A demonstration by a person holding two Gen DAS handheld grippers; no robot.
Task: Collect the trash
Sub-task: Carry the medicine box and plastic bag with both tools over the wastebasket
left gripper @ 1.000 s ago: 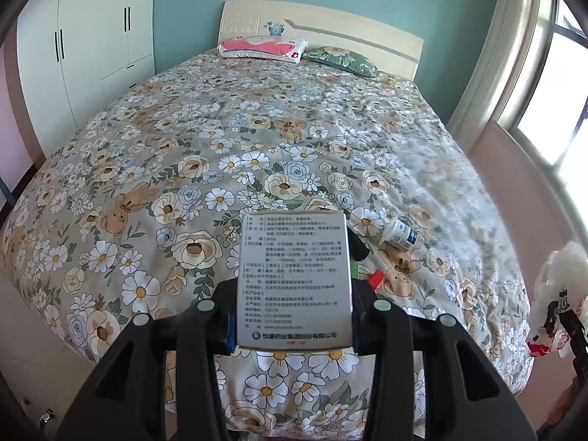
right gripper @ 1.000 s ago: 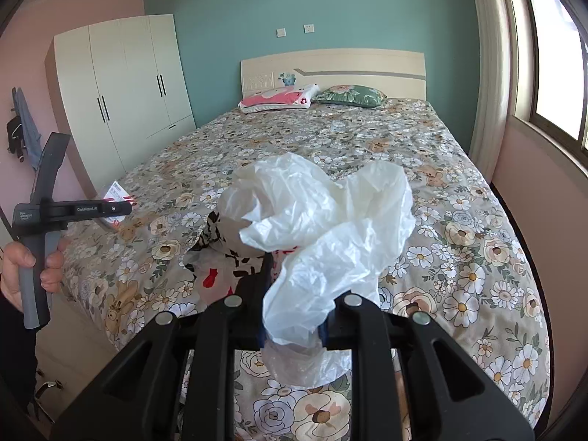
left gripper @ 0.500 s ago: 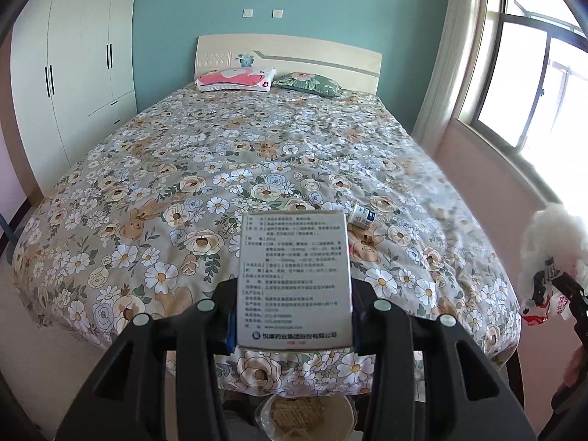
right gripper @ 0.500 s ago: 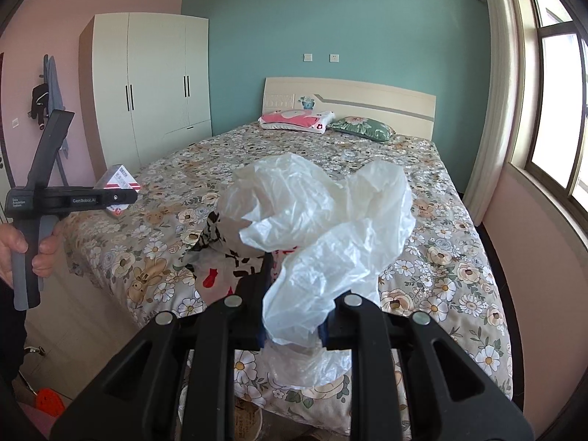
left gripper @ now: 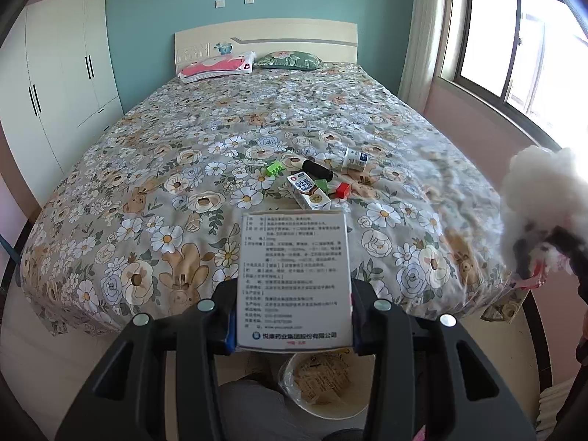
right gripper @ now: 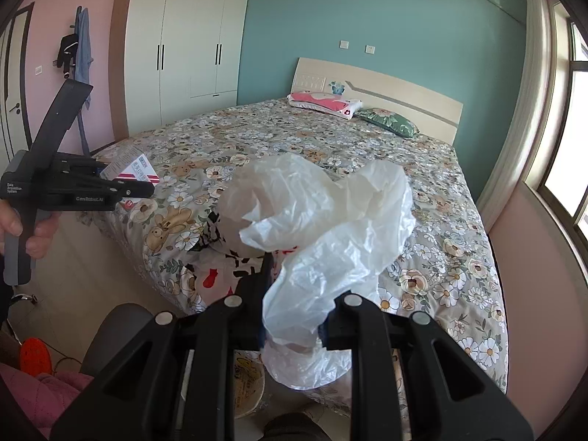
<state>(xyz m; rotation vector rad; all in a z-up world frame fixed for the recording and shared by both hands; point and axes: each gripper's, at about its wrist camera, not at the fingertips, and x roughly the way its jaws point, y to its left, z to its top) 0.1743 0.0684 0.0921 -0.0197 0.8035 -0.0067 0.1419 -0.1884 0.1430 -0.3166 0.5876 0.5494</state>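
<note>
1. Nearest me, my left gripper point(left gripper: 294, 316) pinches one flat white cardboard medicine box with printed text point(left gripper: 293, 275) by its side edges, upright, so I judge I can drop it cleanly; my right gripper point(right gripper: 294, 316) is pressed together on one crumpled white plastic bag point(right gripper: 323, 235), bunched so it cannot unfurl.
2. Just below both sits one round cream waste bin with a clear liner point(left gripper: 323, 386), on the floor at the foot of the bed; I read both loads as held over it for release.
3. Beyond, on the floral-print bedspread point(left gripper: 183, 169), six pieces still lie in one cluster, right of centre: one small milk carton point(left gripper: 308, 191), one black cylinder point(left gripper: 318, 171), one white labelled bottle on its side point(left gripper: 355, 158), one light-green toothed clip point(left gripper: 276, 167), one green block point(left gripper: 322, 185), one red block point(left gripper: 343, 190); so collection is, by my judgement, unfinished.
4. Farthest, two pillows rest at the headboard: one pink-and-white pillow point(left gripper: 217, 67), one green leafy pillow point(left gripper: 288, 60).
</note>
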